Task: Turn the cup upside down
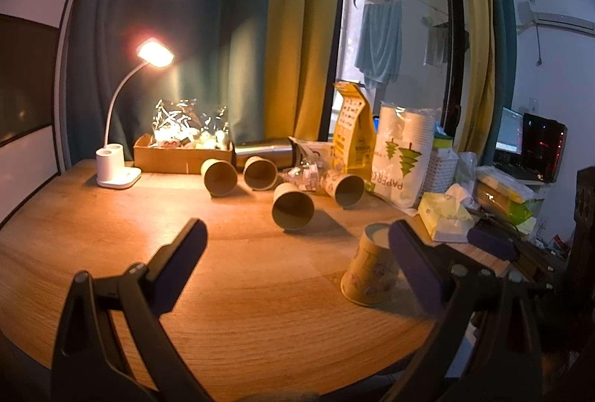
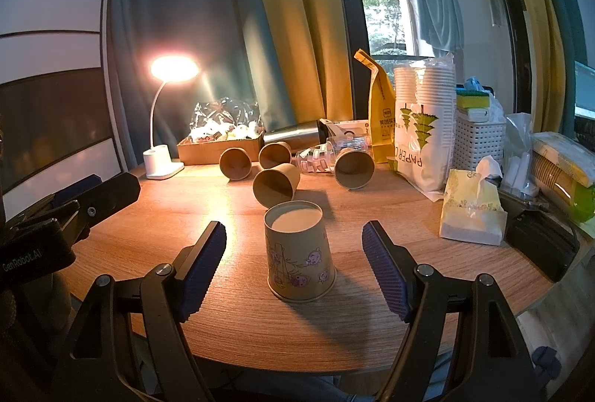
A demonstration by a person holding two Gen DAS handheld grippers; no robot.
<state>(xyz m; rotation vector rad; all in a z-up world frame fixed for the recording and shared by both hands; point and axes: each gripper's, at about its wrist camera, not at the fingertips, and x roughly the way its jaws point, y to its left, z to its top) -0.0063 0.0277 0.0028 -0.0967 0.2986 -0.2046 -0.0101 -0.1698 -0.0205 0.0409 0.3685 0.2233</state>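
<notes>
Already upside down, the printed paper cup stands rim-down on the near part of the wooden surface, between the spread fingers of the right tool without touching either. Left of it, the left tool gapes too, holding nothing. Farther back four brown cups lie tipped beside a lit lamp.

Bare table around cup

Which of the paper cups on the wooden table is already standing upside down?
The patterned paper cup between the right gripper fingers, base up. The four plain brown cups behind lie on their sides.
</notes>
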